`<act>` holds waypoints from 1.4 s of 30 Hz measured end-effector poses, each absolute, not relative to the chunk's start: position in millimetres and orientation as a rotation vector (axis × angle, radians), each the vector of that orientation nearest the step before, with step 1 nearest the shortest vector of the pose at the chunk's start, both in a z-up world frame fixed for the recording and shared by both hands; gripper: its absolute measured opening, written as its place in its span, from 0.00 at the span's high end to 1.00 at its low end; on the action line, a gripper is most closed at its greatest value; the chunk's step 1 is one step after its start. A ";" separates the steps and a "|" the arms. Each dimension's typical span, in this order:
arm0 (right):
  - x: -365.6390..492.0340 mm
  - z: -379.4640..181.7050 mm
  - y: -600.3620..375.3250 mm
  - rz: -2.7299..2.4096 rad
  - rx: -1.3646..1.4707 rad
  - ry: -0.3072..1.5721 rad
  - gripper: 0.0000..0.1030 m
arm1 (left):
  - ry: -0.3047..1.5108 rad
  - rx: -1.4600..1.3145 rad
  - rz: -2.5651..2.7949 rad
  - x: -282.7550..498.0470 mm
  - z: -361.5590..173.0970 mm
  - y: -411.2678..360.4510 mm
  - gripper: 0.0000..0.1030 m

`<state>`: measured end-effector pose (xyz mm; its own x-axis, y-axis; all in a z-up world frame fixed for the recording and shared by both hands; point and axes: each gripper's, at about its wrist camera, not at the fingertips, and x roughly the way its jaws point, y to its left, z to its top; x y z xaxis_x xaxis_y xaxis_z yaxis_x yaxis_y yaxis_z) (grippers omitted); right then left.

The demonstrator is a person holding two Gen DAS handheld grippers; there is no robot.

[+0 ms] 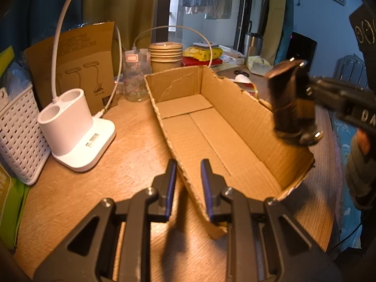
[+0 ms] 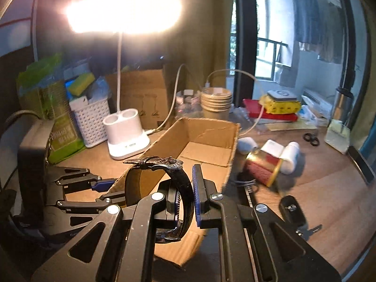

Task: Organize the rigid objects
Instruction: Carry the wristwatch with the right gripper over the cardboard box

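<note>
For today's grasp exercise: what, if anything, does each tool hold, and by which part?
The right tool grips a black wristwatch by its strap. The left tool grips the cardboard box by its near side wall.

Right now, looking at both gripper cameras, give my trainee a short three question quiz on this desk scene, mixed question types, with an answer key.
1. True or false: the cardboard box is empty.
2. What is the right gripper shut on?
A. a can
B. a black wristwatch
C. scissors
3. Fill in: the left gripper is clamped on the box's near ____.

Key: 1 true; 2 B; 3 wall.
</note>
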<state>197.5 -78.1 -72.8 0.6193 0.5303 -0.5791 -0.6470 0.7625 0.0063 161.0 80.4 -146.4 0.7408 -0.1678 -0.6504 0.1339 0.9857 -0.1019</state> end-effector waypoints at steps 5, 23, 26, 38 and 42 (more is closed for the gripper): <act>202.7 -88.8 -66.1 0.684 -0.231 0.643 0.90 | 0.718 -0.049 -0.165 161.4 -146.4 80.8 0.78; 196.7 -116.5 -45.3 0.651 -0.349 0.698 0.89 | 0.717 -0.049 -0.163 160.8 -146.3 81.1 0.78; 197.4 -120.8 -42.7 0.648 -0.363 0.717 0.88 | 0.717 -0.049 -0.163 161.0 -146.1 80.9 0.78; 197.8 -125.8 -43.5 0.661 -0.346 0.790 0.76 | 0.716 -0.049 -0.160 161.5 -146.7 82.8 0.78; 193.0 -123.9 -43.0 0.681 -0.350 0.795 0.67 | 0.716 -0.049 -0.158 160.9 -146.7 82.5 0.78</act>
<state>193.0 -43.0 -123.9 0.5051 0.4256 -0.7508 -0.6767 0.7352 -0.0385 160.9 82.5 -146.7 0.7432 -0.1611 -0.6494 0.1273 0.9869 -0.0991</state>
